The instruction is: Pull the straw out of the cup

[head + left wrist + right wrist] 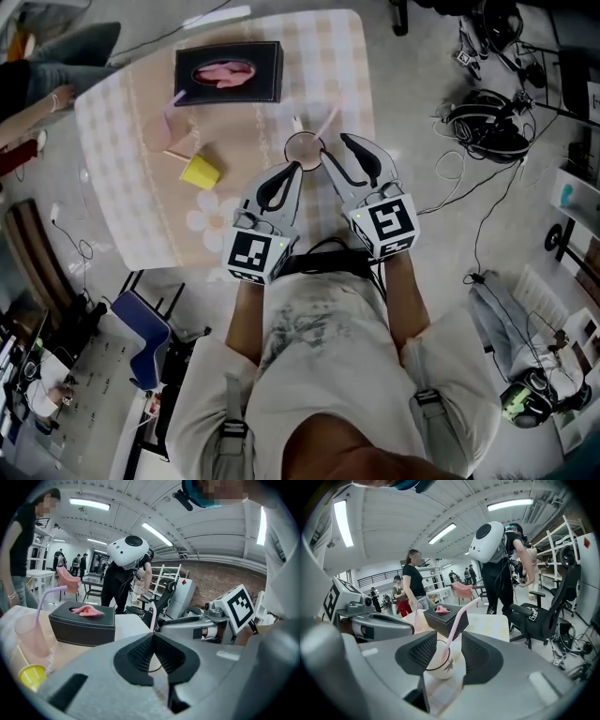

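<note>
Open right tool [449,641] flanks pale dark-rimmed plastic cup [438,665] with pink straw [457,620], cup sides partly hidden; left tool [153,641] closed, empty.

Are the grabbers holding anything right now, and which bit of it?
Nothing is held. The right gripper is open, aimed at the cup and pink straw but not pinching them; the left gripper is shut on nothing.

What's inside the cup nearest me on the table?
A pink straw stands in the cup, leaning out over its rim. The straw's lower end is hidden behind the cup's wall, and whether there is any drink inside cannot be told.
</note>
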Tool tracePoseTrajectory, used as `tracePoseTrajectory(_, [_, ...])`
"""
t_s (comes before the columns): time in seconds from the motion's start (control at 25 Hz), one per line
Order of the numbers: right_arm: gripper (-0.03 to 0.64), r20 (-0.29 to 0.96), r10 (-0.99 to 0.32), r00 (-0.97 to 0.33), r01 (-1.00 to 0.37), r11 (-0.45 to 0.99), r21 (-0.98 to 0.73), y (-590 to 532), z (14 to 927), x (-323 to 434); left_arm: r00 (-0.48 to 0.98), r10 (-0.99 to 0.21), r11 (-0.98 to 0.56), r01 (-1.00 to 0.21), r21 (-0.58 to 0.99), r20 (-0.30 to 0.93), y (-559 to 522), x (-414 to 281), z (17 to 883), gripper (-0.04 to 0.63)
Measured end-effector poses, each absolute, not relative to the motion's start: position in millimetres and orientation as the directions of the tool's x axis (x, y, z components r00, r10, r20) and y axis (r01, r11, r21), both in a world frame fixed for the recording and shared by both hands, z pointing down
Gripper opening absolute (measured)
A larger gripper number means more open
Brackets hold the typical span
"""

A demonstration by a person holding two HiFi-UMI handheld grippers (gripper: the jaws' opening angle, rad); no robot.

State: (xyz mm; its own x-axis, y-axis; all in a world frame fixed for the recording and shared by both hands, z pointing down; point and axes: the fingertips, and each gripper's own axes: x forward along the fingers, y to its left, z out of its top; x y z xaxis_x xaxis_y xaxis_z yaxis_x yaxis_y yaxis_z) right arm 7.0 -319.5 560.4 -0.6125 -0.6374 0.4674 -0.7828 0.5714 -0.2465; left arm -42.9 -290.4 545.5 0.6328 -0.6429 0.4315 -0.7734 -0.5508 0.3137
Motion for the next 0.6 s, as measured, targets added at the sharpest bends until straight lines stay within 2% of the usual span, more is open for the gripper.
tracePoseTrajectory(0.6, [0.176,0.474,-0.620,-0.626,-0.772,0.582,-0.258,-337.6,575.7,-3.3,0.627,-0.643,-0.538,-0.778,0.323,0.439,-301.6,-46.0,555.9,-0.003])
